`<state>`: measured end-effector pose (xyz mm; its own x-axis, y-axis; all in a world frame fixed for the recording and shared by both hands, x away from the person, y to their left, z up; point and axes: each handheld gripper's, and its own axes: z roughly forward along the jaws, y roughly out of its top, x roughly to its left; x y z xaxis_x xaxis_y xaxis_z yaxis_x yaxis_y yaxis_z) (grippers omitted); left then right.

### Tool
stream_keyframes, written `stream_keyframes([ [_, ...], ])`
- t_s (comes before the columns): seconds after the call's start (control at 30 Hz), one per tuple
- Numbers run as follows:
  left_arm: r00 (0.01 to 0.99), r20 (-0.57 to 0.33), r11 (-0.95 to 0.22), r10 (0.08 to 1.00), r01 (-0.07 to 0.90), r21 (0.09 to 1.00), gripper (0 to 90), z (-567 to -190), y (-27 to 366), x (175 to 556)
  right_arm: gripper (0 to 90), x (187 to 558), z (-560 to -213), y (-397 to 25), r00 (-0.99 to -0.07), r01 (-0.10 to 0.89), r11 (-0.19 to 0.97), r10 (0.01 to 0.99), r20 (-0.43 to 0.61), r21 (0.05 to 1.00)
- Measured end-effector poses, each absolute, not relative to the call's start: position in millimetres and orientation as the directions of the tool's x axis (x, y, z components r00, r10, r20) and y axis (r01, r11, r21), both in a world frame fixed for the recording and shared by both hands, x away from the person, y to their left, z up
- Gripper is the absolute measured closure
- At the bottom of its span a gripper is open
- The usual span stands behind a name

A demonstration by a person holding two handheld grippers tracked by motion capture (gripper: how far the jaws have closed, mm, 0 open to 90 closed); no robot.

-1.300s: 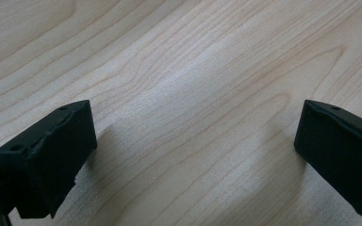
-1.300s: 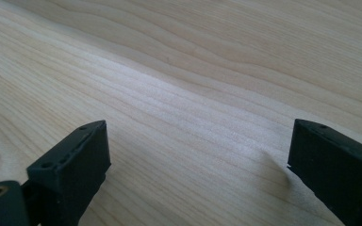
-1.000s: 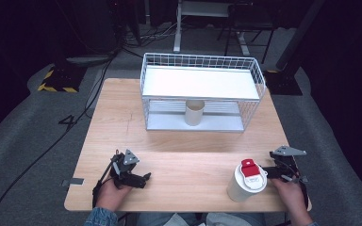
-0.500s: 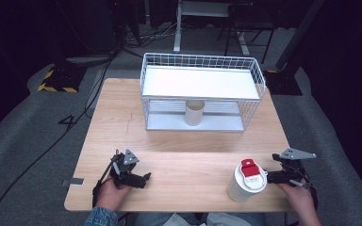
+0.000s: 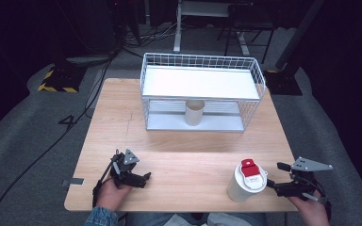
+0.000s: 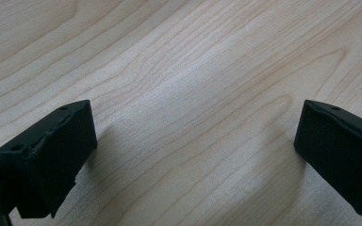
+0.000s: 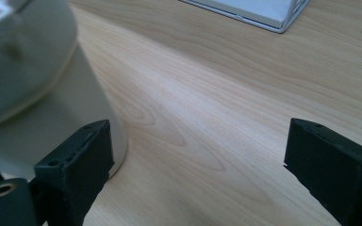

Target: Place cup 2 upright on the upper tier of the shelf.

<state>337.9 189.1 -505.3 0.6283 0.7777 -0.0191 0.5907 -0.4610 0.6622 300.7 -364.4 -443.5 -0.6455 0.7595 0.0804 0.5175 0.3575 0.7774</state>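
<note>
— Wooden table [image 5: 184, 155], dark room behind. Did the right gripper [image 5: 269, 184] just shift?

— Yes, it has slid outward from the white cup with the red lid [image 5: 246, 181], jaws wide apart, holding nothing. The cup stands alone near the front edge; looks released.

— And the left gripper [image 5: 143, 178]?

— Unmoved, open, empty.

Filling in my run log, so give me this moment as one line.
left gripper open, over bare table | right gripper open beside white cup, not gripping | second cup in wire basket
</note>
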Motion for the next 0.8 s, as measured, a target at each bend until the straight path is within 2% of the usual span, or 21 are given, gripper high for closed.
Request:
stream_keyframes([
  [0.8, 0.627, -0.019, -0.460, 0.779, 0.592, 0.662, 0.3, -505.3, 189.0, 337.8, 10.4, 265.0, -428.7, -342.6, -0.753, 0.441, 0.407, 0.653, 0.083, 0.800],
])
